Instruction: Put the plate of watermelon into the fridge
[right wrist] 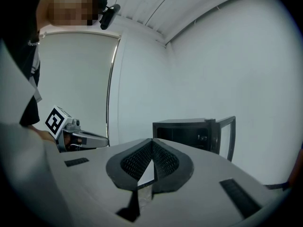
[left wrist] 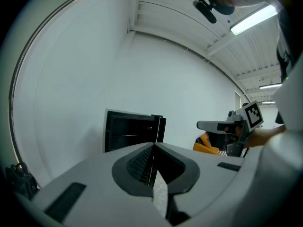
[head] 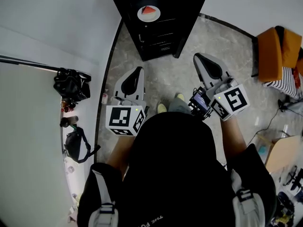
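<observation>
Pale upside-down lettering on the person's black top [head: 156, 218], I read only "THE F", rest cut off, black-and-white square marker patterns on the white cubes [head: 125, 118] of my left gripper [head: 138, 69] and right gripper [head: 197, 56], no words there.

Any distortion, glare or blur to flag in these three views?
Head view: strong fisheye bend, even light, plate of watermelon sharp atop the fridge. Left gripper view: black round vignette, ceiling lamp blown out. Right gripper view: same vignette, wall edges bowed, no glare.
</observation>
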Tool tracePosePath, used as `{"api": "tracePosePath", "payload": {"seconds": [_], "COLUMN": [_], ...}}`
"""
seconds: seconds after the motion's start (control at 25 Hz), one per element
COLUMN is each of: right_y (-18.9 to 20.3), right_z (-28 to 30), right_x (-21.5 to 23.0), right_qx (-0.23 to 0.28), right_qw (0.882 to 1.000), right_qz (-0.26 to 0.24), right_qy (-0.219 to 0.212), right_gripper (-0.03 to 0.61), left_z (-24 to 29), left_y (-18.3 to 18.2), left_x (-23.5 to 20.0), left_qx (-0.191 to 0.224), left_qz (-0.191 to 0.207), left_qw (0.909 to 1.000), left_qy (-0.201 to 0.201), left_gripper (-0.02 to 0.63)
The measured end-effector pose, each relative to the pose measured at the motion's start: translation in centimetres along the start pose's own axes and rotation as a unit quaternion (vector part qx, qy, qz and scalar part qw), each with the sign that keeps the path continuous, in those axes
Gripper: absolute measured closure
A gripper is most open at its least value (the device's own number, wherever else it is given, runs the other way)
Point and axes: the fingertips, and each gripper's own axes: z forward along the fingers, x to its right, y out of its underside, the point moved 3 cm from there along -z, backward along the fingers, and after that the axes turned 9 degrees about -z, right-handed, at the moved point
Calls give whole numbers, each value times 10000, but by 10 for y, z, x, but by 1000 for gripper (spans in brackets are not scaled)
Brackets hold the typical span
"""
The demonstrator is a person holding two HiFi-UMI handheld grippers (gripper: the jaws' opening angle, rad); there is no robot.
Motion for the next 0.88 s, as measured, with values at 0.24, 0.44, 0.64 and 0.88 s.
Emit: {"api": "tracePosePath", "payload": {"seconds": [0.24, 0.44, 0.64, 0.88], "right_y": [2, 8, 14, 13], "right_z": [-8, -20, -37, -40], "right_x": [2, 5, 5, 4], "right_qx": [-13, -78, -131, -145], "right_qw": [10000, 9998, 9995, 9996], "right_qz": [83, 5, 95, 13], "right_qy": [52, 178, 254, 260], "right_gripper": [566, 566, 566, 566], "left_z": [0, 5, 8, 6], "left_y": [1, 7, 11, 10], "left_x": [11, 26, 44, 42], "left_qx": [-126, -214, -229, -198], "left_qz": [19, 110, 97, 106], "left_qw": [9999, 9993, 9988, 9989], "left_qy": [83, 276, 417, 423], "left_gripper": [601, 601, 601, 601]}}
